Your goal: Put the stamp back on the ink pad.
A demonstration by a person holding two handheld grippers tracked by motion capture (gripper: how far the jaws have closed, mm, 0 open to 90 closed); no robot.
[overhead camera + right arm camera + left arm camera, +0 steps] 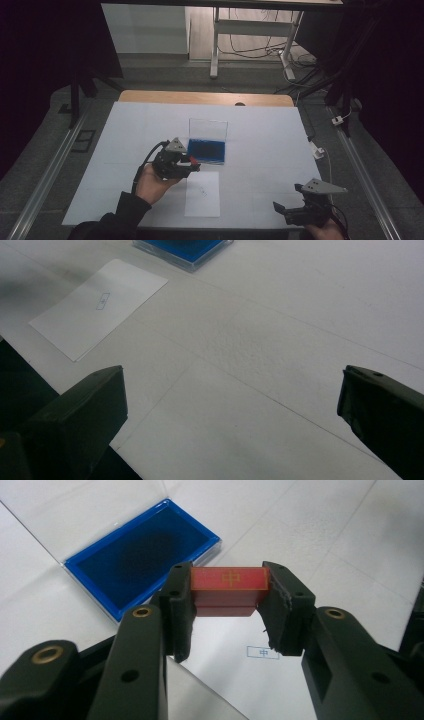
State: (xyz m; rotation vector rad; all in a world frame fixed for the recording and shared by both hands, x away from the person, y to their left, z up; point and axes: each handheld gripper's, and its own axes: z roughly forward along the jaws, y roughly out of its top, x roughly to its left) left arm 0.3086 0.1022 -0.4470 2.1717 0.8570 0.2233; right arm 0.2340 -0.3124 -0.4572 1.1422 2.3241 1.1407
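1. The left tool (227,607) is clamping a red stamp (230,587) from both sides, its jaws pressing on the two short ends; that is keeping the printing face free underneath and the top label readable.
2. In the high view the left tool (192,164) is hovering at the 7 o'clock corner of the blue ink pad (206,151), above the far end of the white sheet of paper (202,195); the stamp (194,161) is hanging clear of both, so I judge it is travelling between inking and printing.
3. The ink pad's clear lid (208,129) is standing open at 12 o'clock of the pad, leaving the ink surface reachable.
4. The paper is lying at 6 o'clock of the pad, just beside it; it is already carrying a small blue boxed print (262,652).
5. The right tool (282,209) is waiting at 4 o'clock on the table (260,130), well apart, jaws spread wide and gripping nothing; it is staying out of the way.
6. The stamp is looking like a short red block; a gold-lined frame with a gold character is marking its top.
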